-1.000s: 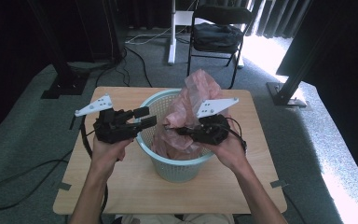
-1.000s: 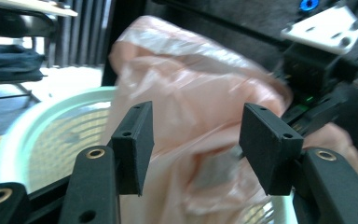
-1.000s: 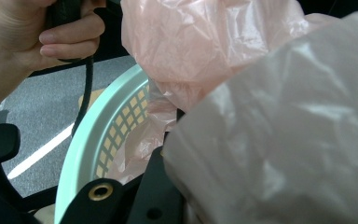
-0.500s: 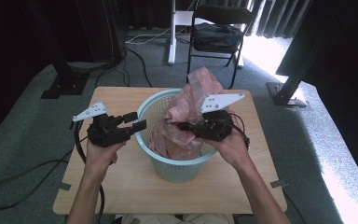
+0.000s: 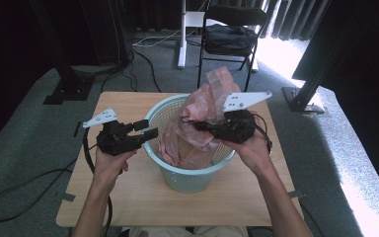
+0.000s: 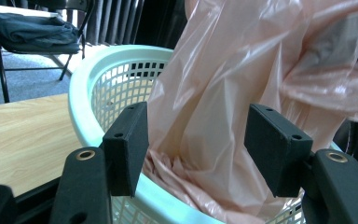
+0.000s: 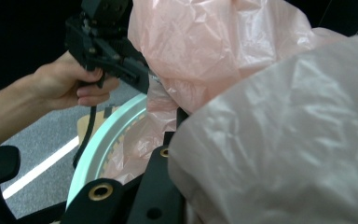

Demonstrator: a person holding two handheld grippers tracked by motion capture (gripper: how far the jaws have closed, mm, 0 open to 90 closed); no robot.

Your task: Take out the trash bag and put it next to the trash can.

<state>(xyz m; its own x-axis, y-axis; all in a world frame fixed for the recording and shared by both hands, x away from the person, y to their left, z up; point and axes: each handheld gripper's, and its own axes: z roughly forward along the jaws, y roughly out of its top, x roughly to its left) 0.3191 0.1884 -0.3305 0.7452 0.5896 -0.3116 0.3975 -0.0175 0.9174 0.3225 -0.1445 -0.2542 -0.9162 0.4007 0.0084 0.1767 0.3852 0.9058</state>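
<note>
A pale green mesh basket [image 5: 187,180] stands mid-table with a pink plastic bag [image 5: 197,133] rising out of it. My right gripper [image 5: 192,123] is over the basket's right side, shut on the bag's upper part; in the right gripper view the film [image 7: 205,42] drapes over its jaws [image 7: 177,135]. My left gripper [image 5: 150,129] sits at the basket's left rim. Its jaws have just been opening and now stand wide [image 6: 198,140], with the bag [image 6: 223,70] between them but touching neither pad. The basket rim [image 6: 81,93] runs just under the left pad.
The wooden table [image 5: 128,197] has bare room in front of and to the left of the basket. A folding chair with a dark bag [image 5: 229,37] stands beyond the far edge. A black cable [image 5: 29,182] trails over the floor at left.
My left gripper has sunk a little at the basket's left rim and its jaws have spread wider. My right gripper has lifted the bag slightly higher.
</note>
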